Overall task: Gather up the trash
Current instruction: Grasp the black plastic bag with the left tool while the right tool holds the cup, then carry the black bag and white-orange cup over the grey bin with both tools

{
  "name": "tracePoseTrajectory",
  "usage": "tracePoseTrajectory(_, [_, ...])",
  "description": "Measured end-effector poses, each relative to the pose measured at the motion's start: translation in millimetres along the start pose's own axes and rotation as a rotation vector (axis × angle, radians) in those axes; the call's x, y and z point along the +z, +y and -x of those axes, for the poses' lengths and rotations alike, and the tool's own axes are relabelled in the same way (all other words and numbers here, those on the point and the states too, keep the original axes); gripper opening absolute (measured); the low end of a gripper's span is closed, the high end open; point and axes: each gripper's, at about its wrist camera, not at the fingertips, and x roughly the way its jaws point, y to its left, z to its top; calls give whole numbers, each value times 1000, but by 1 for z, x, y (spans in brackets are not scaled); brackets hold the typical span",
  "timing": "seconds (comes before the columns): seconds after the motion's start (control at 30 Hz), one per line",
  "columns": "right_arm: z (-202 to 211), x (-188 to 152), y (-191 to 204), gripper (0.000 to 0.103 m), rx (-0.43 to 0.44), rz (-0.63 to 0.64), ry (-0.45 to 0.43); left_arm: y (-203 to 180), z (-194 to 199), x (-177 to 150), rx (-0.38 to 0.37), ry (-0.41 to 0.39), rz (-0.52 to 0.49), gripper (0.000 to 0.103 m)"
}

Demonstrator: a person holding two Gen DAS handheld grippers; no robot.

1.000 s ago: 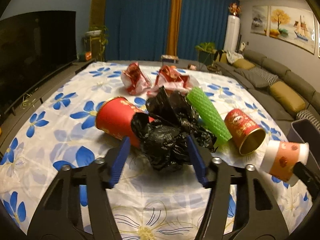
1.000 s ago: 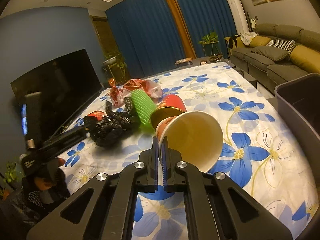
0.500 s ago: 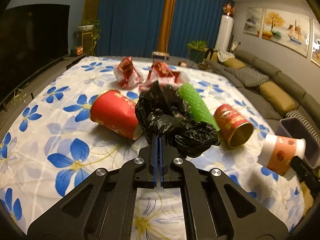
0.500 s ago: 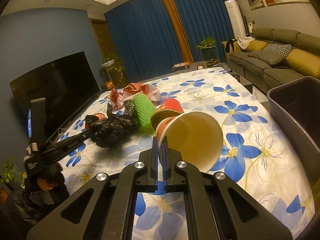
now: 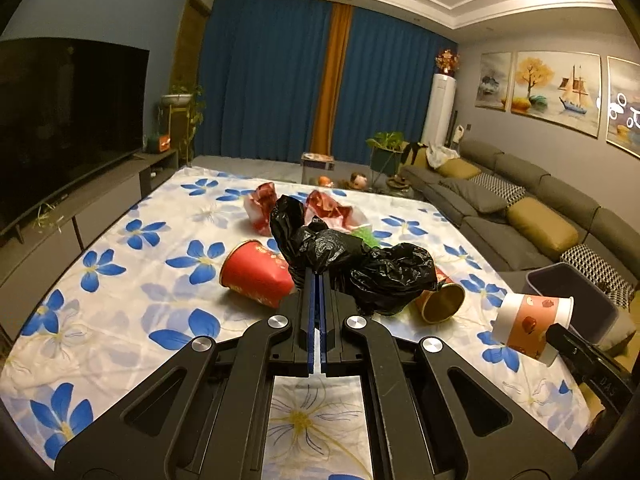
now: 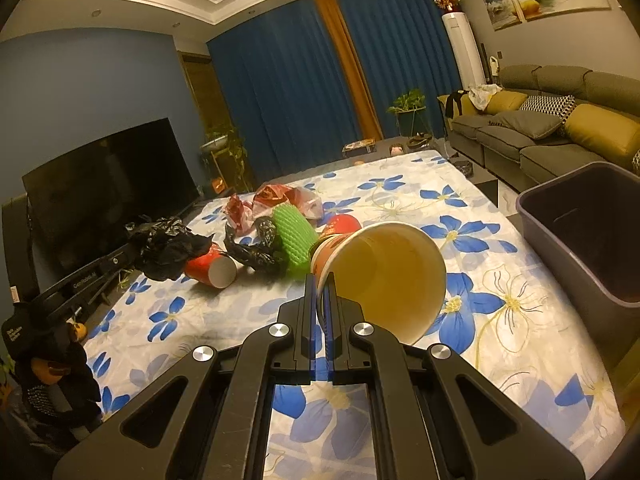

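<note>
My left gripper (image 5: 318,276) is shut on a crumpled black plastic bag (image 5: 384,276), which hangs lifted above the flowered tablecloth (image 5: 132,312). In the right wrist view the same bag (image 6: 168,248) hangs from the left gripper (image 6: 138,254). My right gripper (image 6: 320,280) is shut on the rim of a paper cup (image 6: 384,272), held on its side over the table. In the left wrist view that cup (image 5: 528,324) sits at the right, in front of the grey bin (image 5: 572,300).
On the table lie a red cup (image 5: 256,276), a red can (image 5: 440,300), a green foam net (image 6: 294,240), another black bag piece (image 6: 256,248) and red wrappers (image 5: 264,204). The bin (image 6: 588,232) stands off the right table edge. A sofa is to the right, a TV to the left.
The left jaws closed on the black bag and lifted it off the table. The right gripper kept hold of the paper cup and rose slightly.
</note>
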Motion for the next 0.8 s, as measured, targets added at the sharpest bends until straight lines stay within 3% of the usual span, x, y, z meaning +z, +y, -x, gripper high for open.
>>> tracePoseTrajectory(0.43, [25, 4, -1, 4, -21, -2, -44, -31, 17, -5, -63, -7, -40, 0])
tracePoseTrajectory(0.8, [45, 11, -24, 4, -64, -27, -86, -70, 10, -7, -135, 7, -94, 0])
